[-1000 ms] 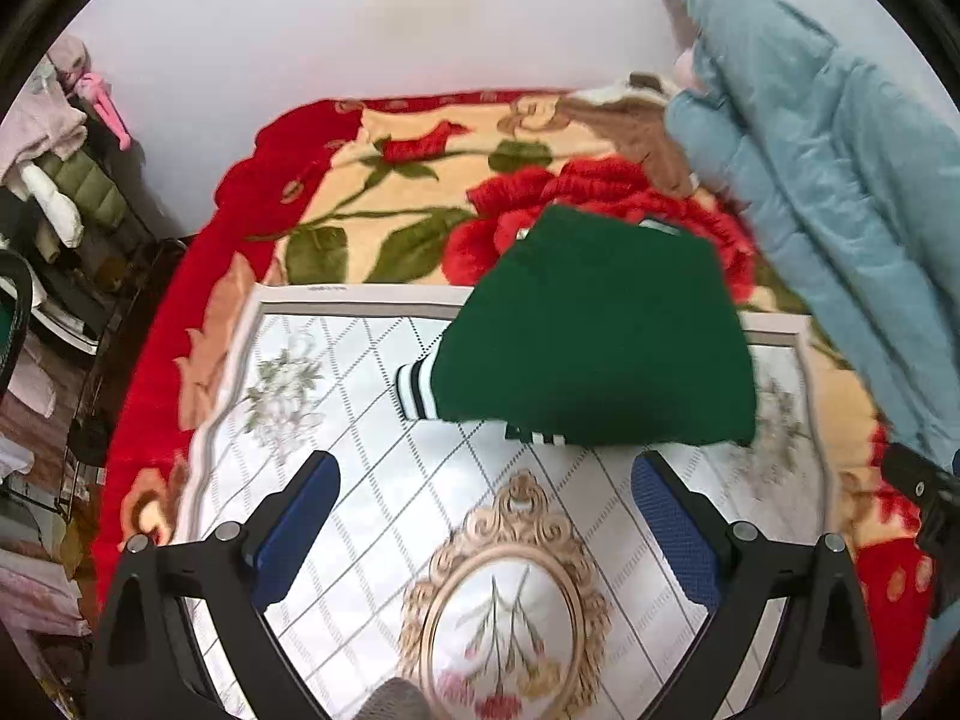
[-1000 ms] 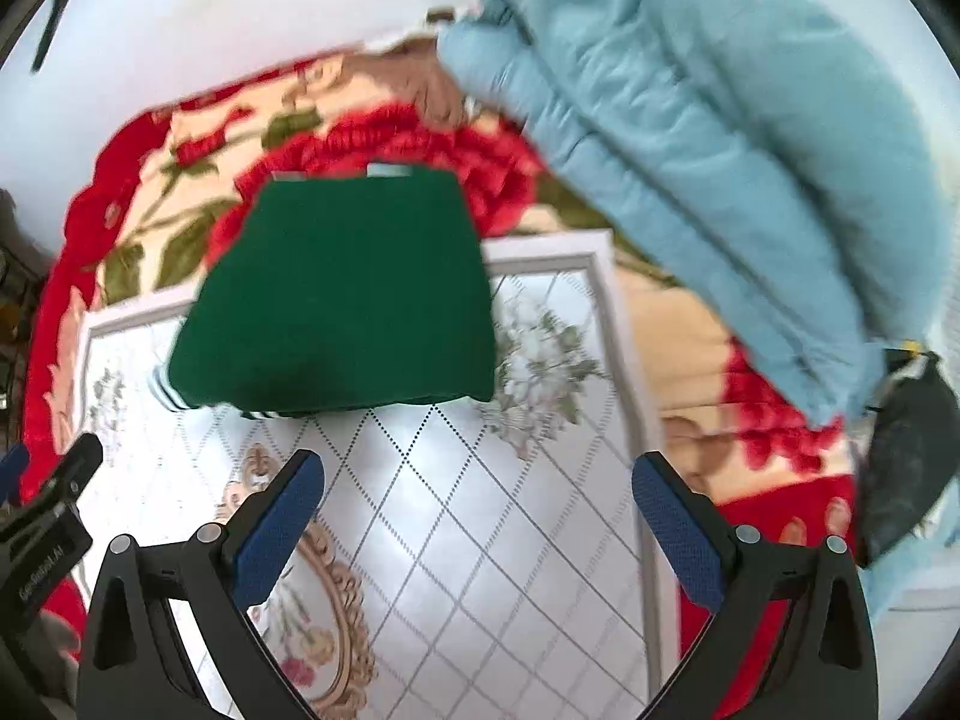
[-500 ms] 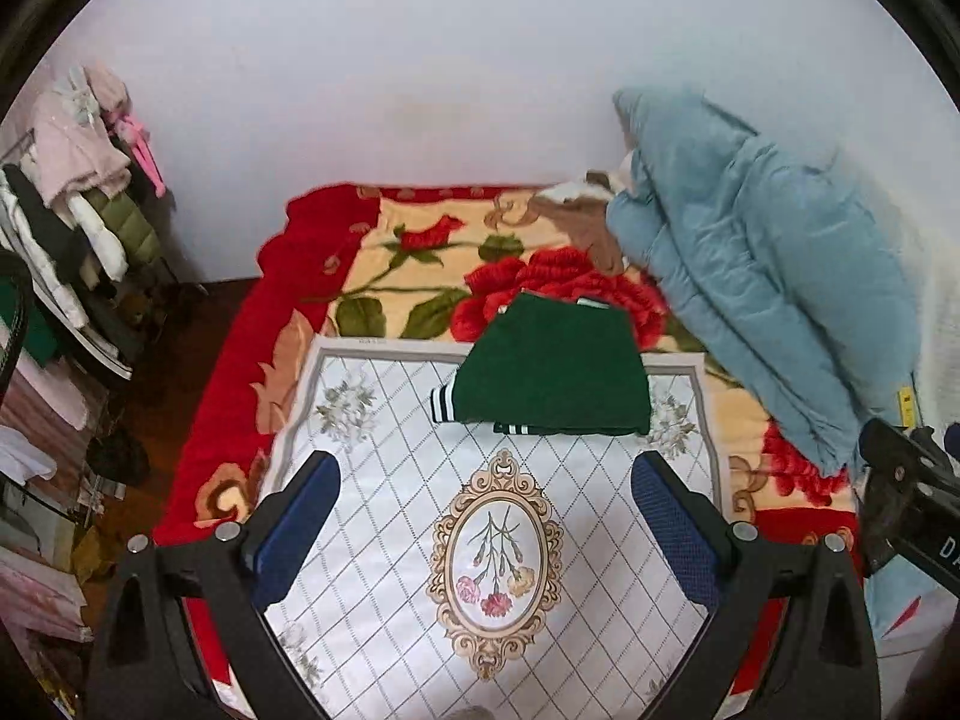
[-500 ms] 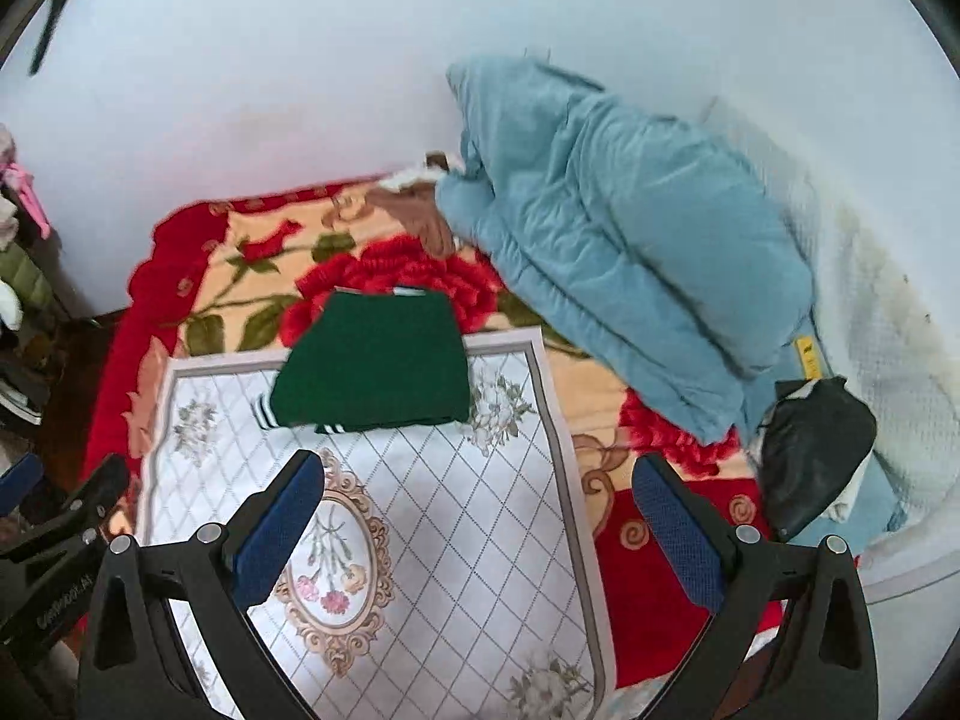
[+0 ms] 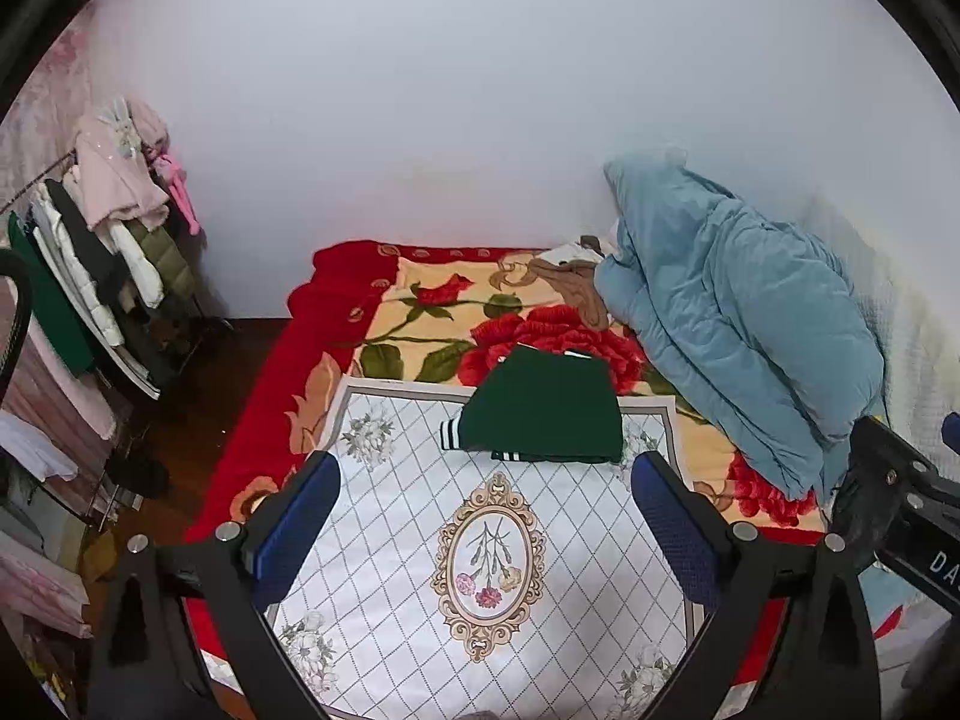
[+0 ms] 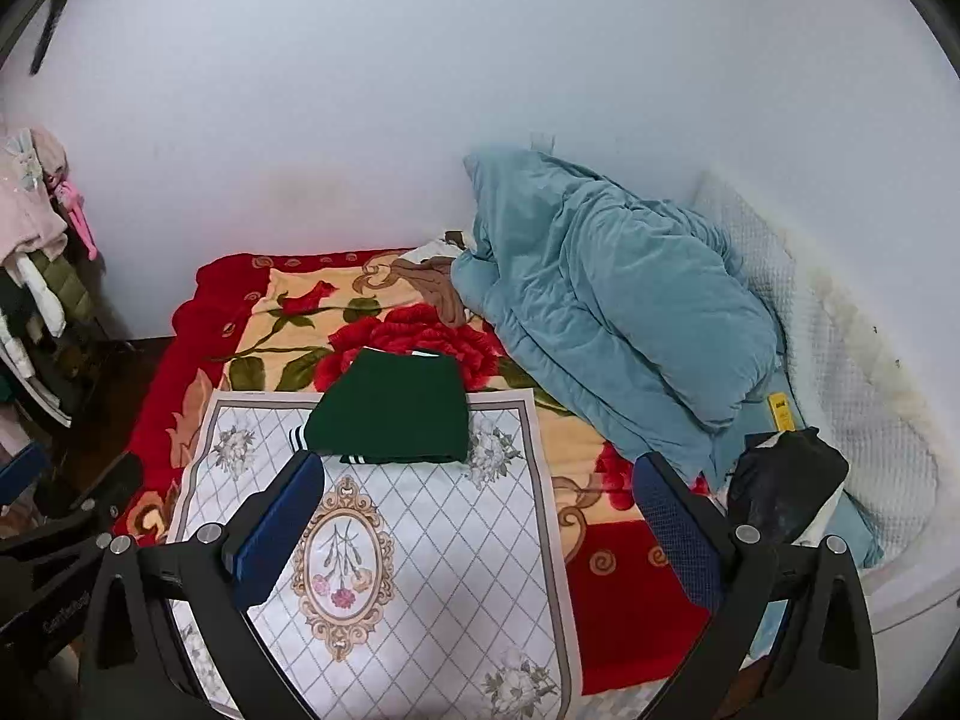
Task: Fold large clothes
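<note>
A dark green garment with white-striped cuffs lies folded into a compact rectangle at the far end of a white patterned mat on the bed. It also shows in the right wrist view. My left gripper is open and empty, held well back and above the mat. My right gripper is open and empty, also well back from the garment.
A red floral blanket covers the bed. A bulky light-blue duvet is piled at the back right, a black bag beside it. A loaded clothes rack stands left of the bed. A white wall is behind.
Both grippers have pulled back and up from the folded green garment, so it now looks much smaller and the whole bed is in view. Both stayed open.
</note>
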Available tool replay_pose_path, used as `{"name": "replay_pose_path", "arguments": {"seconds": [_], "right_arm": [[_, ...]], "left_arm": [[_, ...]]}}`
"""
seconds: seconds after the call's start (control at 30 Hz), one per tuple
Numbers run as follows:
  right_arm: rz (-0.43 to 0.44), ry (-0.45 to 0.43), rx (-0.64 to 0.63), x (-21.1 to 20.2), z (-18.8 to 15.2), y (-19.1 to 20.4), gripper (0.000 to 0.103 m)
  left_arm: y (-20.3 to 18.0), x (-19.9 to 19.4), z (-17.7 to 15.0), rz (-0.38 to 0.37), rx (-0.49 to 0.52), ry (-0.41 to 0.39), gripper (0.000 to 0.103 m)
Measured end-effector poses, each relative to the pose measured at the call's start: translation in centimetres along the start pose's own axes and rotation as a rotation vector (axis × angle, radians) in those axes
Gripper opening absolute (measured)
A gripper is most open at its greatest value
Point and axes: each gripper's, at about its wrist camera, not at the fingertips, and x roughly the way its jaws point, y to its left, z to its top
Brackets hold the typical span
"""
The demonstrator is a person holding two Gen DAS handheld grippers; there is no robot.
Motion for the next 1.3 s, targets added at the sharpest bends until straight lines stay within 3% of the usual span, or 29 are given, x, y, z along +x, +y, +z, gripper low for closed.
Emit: {"name": "replay_pose_path", "arguments": {"seconds": [0.23,1.3], "right_arm": [[0.010,-0.034,0.000,-2.8,-0.4,-0.9,0.103],[-0.002,-0.055,-0.026,-2.5,-0.5,0.4,0.103]], "left_arm": [[0.2,-1.8,-0.7,-0.004,-0.031,-0.020,0.101],[-0.1,-3.9,-0.7,0.014,0.001,-0.050,0.101]]}}
